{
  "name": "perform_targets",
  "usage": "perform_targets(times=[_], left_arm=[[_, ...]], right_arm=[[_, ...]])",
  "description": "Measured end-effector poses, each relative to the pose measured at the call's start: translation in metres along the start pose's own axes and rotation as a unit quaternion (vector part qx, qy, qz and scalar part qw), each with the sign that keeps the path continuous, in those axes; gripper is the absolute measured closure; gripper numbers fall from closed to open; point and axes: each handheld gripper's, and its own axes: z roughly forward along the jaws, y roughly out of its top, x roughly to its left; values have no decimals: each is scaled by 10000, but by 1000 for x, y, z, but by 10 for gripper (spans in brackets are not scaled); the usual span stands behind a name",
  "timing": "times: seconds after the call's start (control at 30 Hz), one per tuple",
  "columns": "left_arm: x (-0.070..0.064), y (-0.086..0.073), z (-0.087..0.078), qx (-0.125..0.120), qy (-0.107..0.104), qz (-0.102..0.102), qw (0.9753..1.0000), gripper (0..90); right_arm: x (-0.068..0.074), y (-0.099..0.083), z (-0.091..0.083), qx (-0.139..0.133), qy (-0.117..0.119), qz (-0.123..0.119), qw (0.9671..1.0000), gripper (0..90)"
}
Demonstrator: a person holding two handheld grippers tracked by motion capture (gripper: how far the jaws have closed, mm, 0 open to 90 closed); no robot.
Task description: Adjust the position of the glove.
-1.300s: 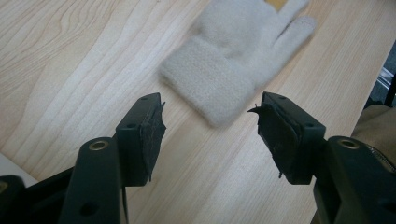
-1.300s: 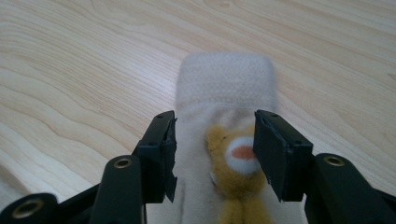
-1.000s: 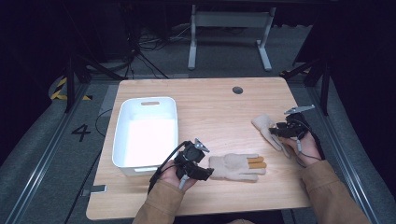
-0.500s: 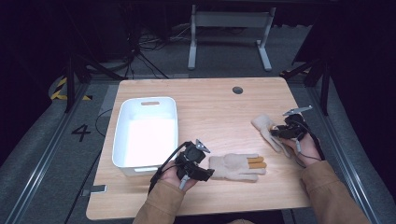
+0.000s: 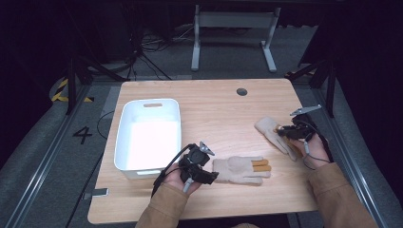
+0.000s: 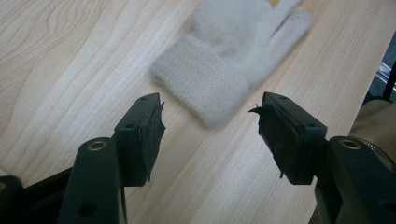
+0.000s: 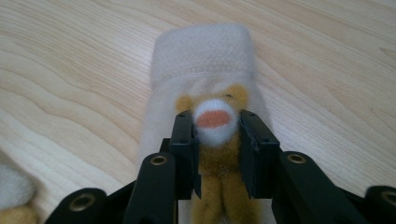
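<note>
My right gripper (image 7: 215, 135) pinches the far glove (image 7: 203, 70) near the table's (image 5: 209, 104) right edge. My left gripper (image 6: 208, 130) gapes wide, empty, just short of the near glove's (image 6: 224, 60) cuff

The one readable sign is a dark numeral "4" (image 5: 82, 135), painted on the grey carpeted floor at about nine o'clock from the pale wooden table (image 5: 214, 102), just outside its left edge. At ten o'clock from the table, yellow-and-black hazard stripes (image 5: 62, 90) mark the floor; they carry no lettering. Nothing else bears legible text.
</note>
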Motion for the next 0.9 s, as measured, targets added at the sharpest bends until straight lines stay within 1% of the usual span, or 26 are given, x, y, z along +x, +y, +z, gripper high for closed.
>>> perform_targets(times=[0.03, 0.07, 0.13, 0.17, 0.23, 0.27, 0.37, 0.5, 0.63, 0.73, 0.77, 0.83, 0.9], left_arm=[[0, 0, 1, -14, 8, -1, 10000, 402], [-1, 1, 1, -14, 0, -14, 10000, 402], [-1, 1, 1, 0, 0, -5, 10000, 402], [-1, 1, 1, 1, -3, 0, 10000, 402], [-1, 1, 1, -6, -3, 4, 10000, 402], [-1, 1, 1, -21, -8, -8, 10000, 402], [0, 1, 0, -17, -21, -6, 10000, 402], [0, 0, 0, -18, -19, -26, 10000, 402], [0, 0, 0, -17, -25, -23, 10000, 402], [-1, 1, 0, -11, -23, -8, 10000, 402], [-1, 1, 1, -15, 5, -17, 10000, 402], [0, 1, 1, -1, 27, -80, 10000, 402], [0, 1, 0, 2, 15, -71, 10000, 403]], right_arm=[[1, 1, -2, 15, 30, -27, 10000, 696], [2, 2, -4, -3, -3, -66, 10000, 696], [3, 3, -7, 5, 11, -102, 9999, 697], [4, 5, -13, -20, 17, -152, 9999, 697], [6, 7, -18, -20, 53, -163, 9999, 699], [6, 8, -21, -29, 109, -171, 9998, 700], [11, 12, -29, 58, 177, -299, 9994, 701], [15, 16, -37, 103, 255, -436, 9987, 701], [18, 18, -45, 101, 356, -585, 9976, 700], [21, 20, -51, 125, 371, -717, 9967, 700], [22, 21, -53, 130, 381, -779, 9961, 701], [24, 22, -57, 113, 434, -826, 9956, 700], [27, 23, -61, 92, 494, -896, 9947, 700]])
